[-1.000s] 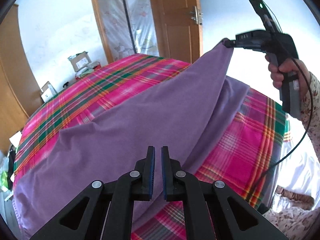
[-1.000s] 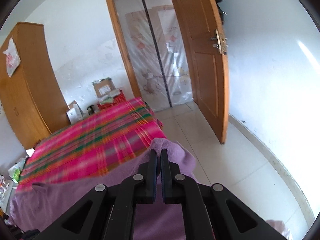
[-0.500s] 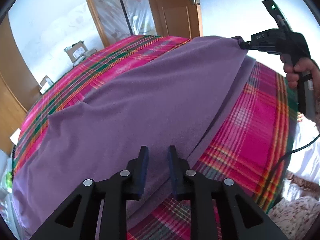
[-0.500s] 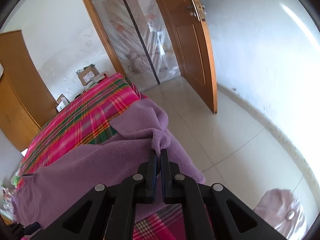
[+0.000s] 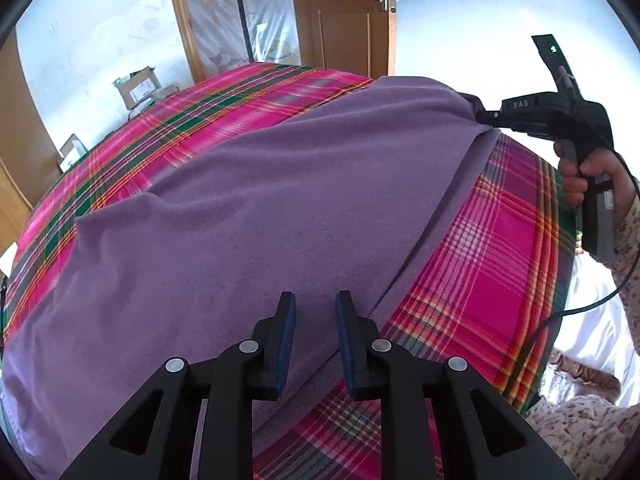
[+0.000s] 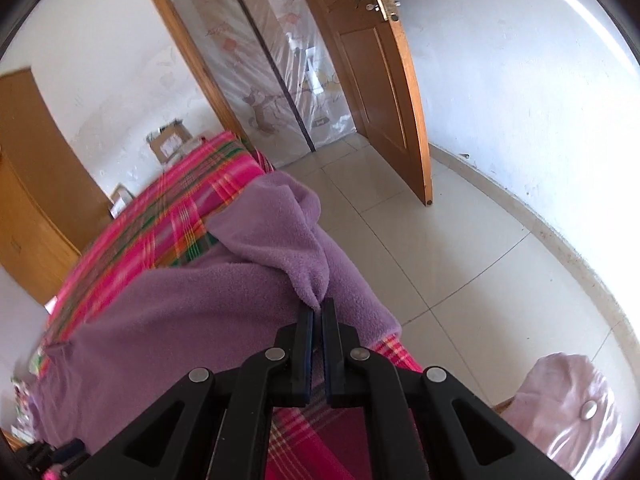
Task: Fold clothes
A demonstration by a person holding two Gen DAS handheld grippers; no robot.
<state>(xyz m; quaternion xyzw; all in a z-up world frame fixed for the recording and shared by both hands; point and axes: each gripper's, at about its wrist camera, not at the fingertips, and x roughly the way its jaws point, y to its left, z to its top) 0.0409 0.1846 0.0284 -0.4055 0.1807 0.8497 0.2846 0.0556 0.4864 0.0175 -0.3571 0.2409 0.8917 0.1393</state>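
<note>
Garment: a purple fleece cloth [image 5: 248,216] lies across the pink plaid bed [image 5: 500,240], one layer laid over another, with a lower edge showing along its right side.

Left gripper [image 5: 316,320]: the jaws have just been opening and now stand a little apart, with nothing between them. A second ago they were shut at the near edge of the cloth. The cloth below them is lying on the bed.

Right gripper [image 6: 318,312]: the jaws are closed on a small tuft at the far corner of the cloth. In the left wrist view this corner hangs much lower than one second ago, now just above the bed.

What changed: the near corner has been released, and the far corner came down with the lifted part of the cloth, which is now nearly flat.

Meaning for the task: I judge that this fold is almost laid. What is left is to set down the far corner and let it go.

Risk: the upper layer seems not to line up with the lower edge, so it may need smoothing.
</note>
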